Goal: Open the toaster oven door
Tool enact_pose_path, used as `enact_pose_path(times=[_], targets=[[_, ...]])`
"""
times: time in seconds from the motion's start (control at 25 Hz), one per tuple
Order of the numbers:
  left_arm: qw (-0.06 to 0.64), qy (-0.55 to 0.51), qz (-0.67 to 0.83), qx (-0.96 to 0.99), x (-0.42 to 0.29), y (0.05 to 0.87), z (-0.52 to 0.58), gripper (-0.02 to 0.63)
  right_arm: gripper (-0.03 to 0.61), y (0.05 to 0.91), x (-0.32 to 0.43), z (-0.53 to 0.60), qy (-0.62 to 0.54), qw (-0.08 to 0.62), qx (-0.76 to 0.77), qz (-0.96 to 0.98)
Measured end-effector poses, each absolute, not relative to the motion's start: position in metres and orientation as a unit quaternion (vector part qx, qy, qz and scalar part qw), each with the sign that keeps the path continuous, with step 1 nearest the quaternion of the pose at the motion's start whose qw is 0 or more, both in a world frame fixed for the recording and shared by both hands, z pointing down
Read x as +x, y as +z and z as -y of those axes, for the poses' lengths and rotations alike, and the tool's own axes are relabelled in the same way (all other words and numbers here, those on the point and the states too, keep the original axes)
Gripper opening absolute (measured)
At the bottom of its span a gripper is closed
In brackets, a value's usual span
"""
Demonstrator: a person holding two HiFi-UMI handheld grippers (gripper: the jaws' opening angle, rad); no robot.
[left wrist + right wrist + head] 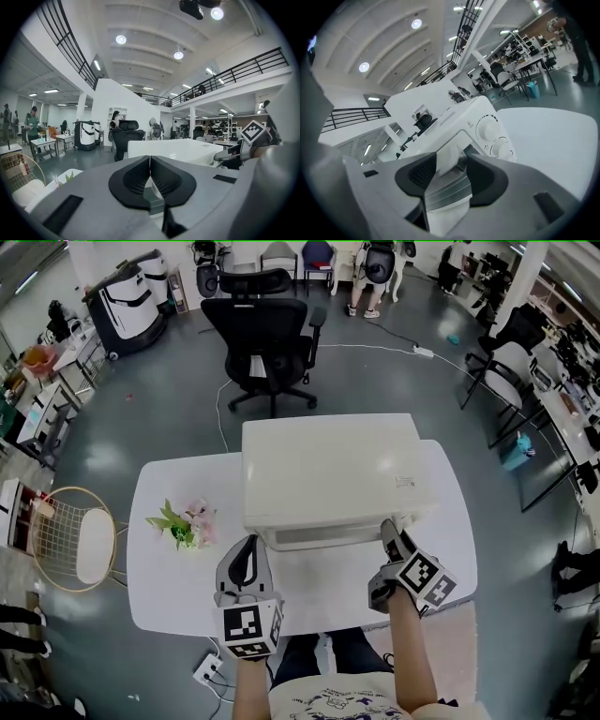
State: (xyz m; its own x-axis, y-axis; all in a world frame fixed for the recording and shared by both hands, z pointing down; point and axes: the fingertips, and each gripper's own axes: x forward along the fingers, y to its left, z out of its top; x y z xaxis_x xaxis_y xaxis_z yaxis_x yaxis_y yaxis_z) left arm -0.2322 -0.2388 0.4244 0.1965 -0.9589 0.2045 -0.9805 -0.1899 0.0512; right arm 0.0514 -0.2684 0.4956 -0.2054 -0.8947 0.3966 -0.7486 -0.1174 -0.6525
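On the white worktop (169, 587), centre and toward its 12 o'clock edge in the head view, sat the white toaster oven (328, 474). Its door (319, 536) faced 6 o'clock and looked closed. The right gripper (389, 529) was at the oven's 5 o'clock, at the front right corner. In the right gripper view its jaws were spread with the door handle (447, 159) between them. The handle sat close against one pad, with a gap visible on the other side, so not clamped. Two control knobs (490, 127) showed at 2 o'clock of the handle. The left gripper (248, 545) sat at the oven's 7 o'clock, over bare worktop just short of the front. Its jaws were pressed together, nothing between. A small flower bunch (187, 521) lay on the worktop at the oven's 9 o'clock, apart from it. A black office chair (267, 334) stood on the floor at 12 o'clock, and a round wire stool (70, 540) at 9 o'clock of the worktop.
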Motion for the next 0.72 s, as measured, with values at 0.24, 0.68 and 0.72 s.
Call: enact_pose_path(times=[0.24, 0.68, 0.72], targets=[[0.086, 0.059, 0.626, 0.773, -0.2347, 0.4236, 0.2412, 0.006, 0.186, 0.4967, 0.0530, 0.2681, -0.421, 0.091, -0.638, -0.638], [0.083, 0.055, 0.605, 0.790, -0.2335, 0.4222, 0.2452, 0.006, 0.179, 0.4982, 0.0517, 0.2633, -0.418, 0.087, -0.652, -0.627], [0.083, 0.055, 0.602, 0.792, -0.2331, 0.4222, 0.2438, 0.006, 0.178, 0.4985, 0.0515, 0.2609, -0.418, 0.087, -0.653, -0.626]])
